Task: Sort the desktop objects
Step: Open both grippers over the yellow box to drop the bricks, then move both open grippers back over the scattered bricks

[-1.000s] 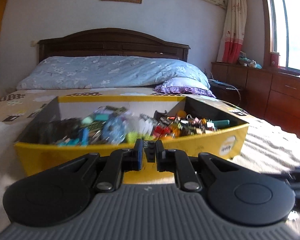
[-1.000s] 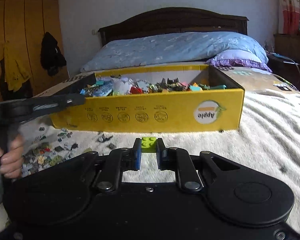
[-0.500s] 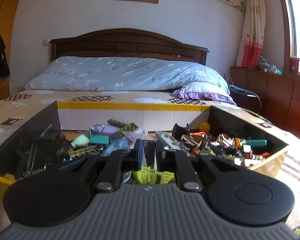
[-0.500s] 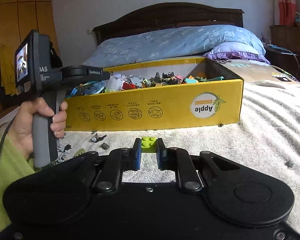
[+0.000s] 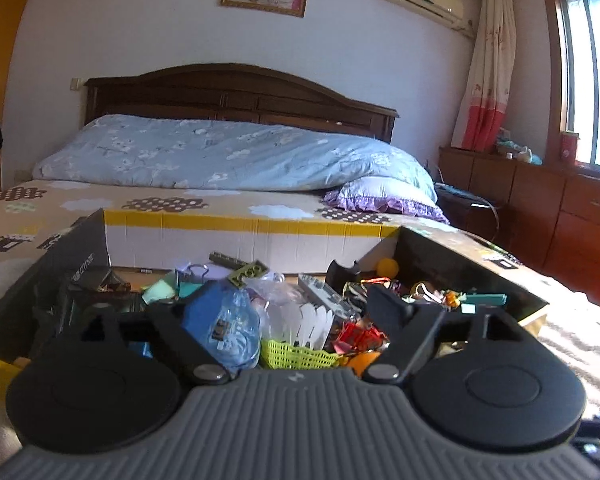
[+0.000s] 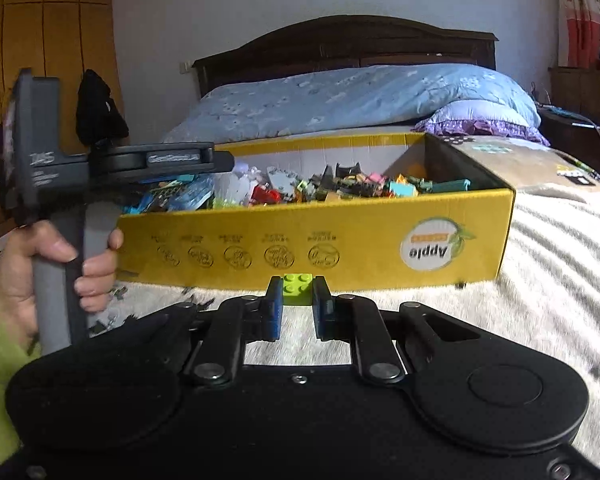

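A lime-green toy brick (image 6: 298, 289) is clamped between the narrowly set blue pads of the right claw (image 6: 297, 294), just in front of the near wall of the yellow cardboard box (image 6: 340, 240) that rests on the bed (image 6: 560, 280). The brick is judged to be light, rigid moulded plastic with smooth, somewhat slippery flanks; it is gripped across two opposite flat sides below the studs, which is judged the surest hold, since a grip on the studded top or a corner could let it twist out. Little squeeze should be needed, and no damage is expected if it is dropped into the box. The left claw (image 5: 274, 312), held by a hand (image 6: 52, 264) seen in the right wrist view, is poised over the box interior with its jaws opening wide; nothing is seen pinched between its fingers (image 5: 388, 304). Below it a jumble is seen: a crinkled blue plastic packet (image 5: 220, 324), a small green mesh basket (image 5: 296, 354), white picket-shaped pieces (image 5: 312, 320) and mixed small bricks. Loose small pieces (image 6: 112, 294) are scattered on the blanket beside the box, likely equally light.
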{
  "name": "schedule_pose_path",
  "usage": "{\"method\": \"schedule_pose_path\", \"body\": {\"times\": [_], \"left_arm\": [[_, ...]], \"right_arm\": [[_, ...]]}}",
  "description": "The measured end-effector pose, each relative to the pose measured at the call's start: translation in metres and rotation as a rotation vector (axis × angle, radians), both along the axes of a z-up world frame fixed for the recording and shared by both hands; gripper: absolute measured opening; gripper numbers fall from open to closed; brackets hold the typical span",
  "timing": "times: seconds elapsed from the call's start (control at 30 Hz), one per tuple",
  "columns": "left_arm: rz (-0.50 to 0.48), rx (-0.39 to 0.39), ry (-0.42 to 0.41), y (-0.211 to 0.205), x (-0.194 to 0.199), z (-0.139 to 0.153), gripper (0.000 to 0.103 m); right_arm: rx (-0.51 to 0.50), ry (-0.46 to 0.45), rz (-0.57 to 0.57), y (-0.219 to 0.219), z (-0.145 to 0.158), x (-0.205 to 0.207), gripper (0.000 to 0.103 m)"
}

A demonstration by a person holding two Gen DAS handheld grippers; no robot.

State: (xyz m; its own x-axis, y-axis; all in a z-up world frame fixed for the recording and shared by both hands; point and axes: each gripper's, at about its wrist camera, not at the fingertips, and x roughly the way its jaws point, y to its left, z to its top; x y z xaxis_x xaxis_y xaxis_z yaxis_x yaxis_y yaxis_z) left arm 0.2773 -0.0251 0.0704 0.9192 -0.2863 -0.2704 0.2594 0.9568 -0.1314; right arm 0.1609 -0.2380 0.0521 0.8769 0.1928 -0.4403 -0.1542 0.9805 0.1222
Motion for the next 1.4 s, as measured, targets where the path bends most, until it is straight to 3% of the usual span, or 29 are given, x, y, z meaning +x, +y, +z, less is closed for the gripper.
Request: {"method": "schedule_pose_path", "body": {"times": [0.2, 0.37, 0.73, 0.8, 0.87, 0.9, 1.0, 1.1, 1.4], "left_arm": [[-0.004, -0.002, -0.023, 0.003, -0.007, 0.008, 0.103], [0.005, 0.028, -0.039, -0.002, -0.011, 0.010, 0.103], [-0.003, 0.006, -0.053, 0.001, -0.015, 0.016, 0.103], [0.002, 0.007, -0.051, 0.002, -0.014, 0.016, 0.103], [0.008, 0.010, -0.048, 0.002, -0.014, 0.015, 0.103], [0.011, 0.010, -0.046, 0.002, -0.014, 0.015, 0.103], [0.015, 0.008, -0.038, 0.002, -0.013, 0.015, 0.103], [0.011, 0.005, -0.039, 0.001, -0.015, 0.016, 0.103], [0.001, 0.052, -0.075, -0.015, -0.027, 0.020, 0.103]], "right_arm": [[-0.018, -0.016, -0.010, -0.001, 0.014, 0.021, 0.015], [0.010, -0.008, -0.031, -0.011, 0.030, 0.046, 0.015], [-0.032, 0.000, -0.154, -0.027, 0.051, 0.120, 0.015], [-0.018, 0.025, -0.163, -0.032, 0.051, 0.136, 0.018], [-0.010, 0.046, -0.194, -0.035, 0.051, 0.148, 0.038], [-0.002, 0.052, -0.195, -0.037, 0.052, 0.150, 0.041], [0.013, 0.063, -0.184, -0.036, 0.055, 0.146, 0.043], [-0.017, 0.057, -0.153, -0.033, 0.063, 0.130, 0.051], [-0.002, 0.114, -0.079, -0.032, 0.085, 0.060, 0.065]]}}
